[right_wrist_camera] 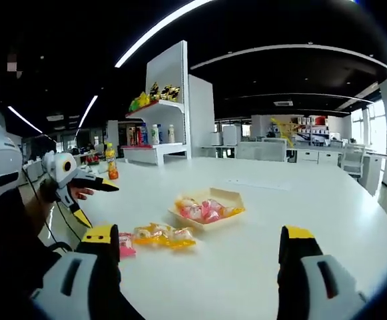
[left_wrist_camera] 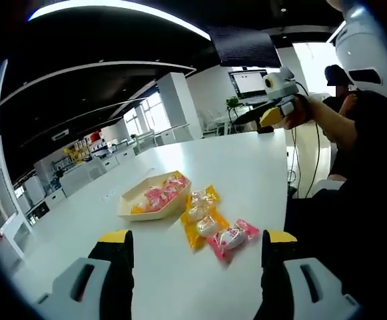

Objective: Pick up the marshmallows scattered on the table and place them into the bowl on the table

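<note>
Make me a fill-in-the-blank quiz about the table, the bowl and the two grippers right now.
The bowl already holds ___ wrapped marshmallows. Beside it on the table lie two yellow packets and one ___ packet. The left gripper is open and holds ___. The right gripper is ___.

Missing words: pink; pink; nothing; open

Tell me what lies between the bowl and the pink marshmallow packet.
In the left gripper view, two yellow packets lie between the bowl and the pink packet.

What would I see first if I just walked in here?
Bright pink and yellow marshmallow packets lie in a row on the big white table. Right beside them sits a pale bowl with more pink packets inside. Two yellow-tipped claws, left and right, wait open nearby.
</note>
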A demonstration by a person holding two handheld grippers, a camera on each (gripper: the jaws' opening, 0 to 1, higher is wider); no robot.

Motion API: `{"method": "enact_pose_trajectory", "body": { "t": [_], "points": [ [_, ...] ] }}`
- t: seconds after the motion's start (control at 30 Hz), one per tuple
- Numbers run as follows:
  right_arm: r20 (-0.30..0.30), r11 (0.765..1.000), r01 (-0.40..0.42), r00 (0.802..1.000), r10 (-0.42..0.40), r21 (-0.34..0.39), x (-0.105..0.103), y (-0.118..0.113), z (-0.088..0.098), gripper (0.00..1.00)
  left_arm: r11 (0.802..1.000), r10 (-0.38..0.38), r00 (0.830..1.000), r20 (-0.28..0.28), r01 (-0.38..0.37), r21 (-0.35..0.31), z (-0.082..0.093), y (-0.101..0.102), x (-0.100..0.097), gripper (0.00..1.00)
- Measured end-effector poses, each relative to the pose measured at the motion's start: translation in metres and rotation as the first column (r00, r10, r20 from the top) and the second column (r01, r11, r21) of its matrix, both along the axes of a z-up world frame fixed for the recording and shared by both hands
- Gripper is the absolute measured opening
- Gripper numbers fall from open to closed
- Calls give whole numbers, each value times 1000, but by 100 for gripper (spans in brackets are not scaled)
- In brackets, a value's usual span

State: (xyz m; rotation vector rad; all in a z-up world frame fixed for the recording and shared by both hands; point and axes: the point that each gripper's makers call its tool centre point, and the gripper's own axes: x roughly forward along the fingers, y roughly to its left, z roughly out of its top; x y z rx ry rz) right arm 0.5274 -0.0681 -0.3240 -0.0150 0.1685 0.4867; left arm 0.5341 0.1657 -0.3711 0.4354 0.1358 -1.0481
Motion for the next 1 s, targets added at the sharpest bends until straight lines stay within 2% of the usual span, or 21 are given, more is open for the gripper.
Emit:
{"method": "enact_pose_trajectory", "body": {
  "t": [0.3,0.43,1.0],
  "points": [
    [-1,1000,-13,1000,13,-11,1,3,0,97,1000,8,1000,4,-8,-1,1,3,1,78],
    [-28,1000,-5,1000,5,-4,0,2,-5,97,1000,12,1000,2,-12,4,-1,4,2,78],
    [-28,1000,-9,1000,9,-2,-3,4,-9,97,1000,12,1000,4,-12,5,-1,3,0,78]
  ]
}}
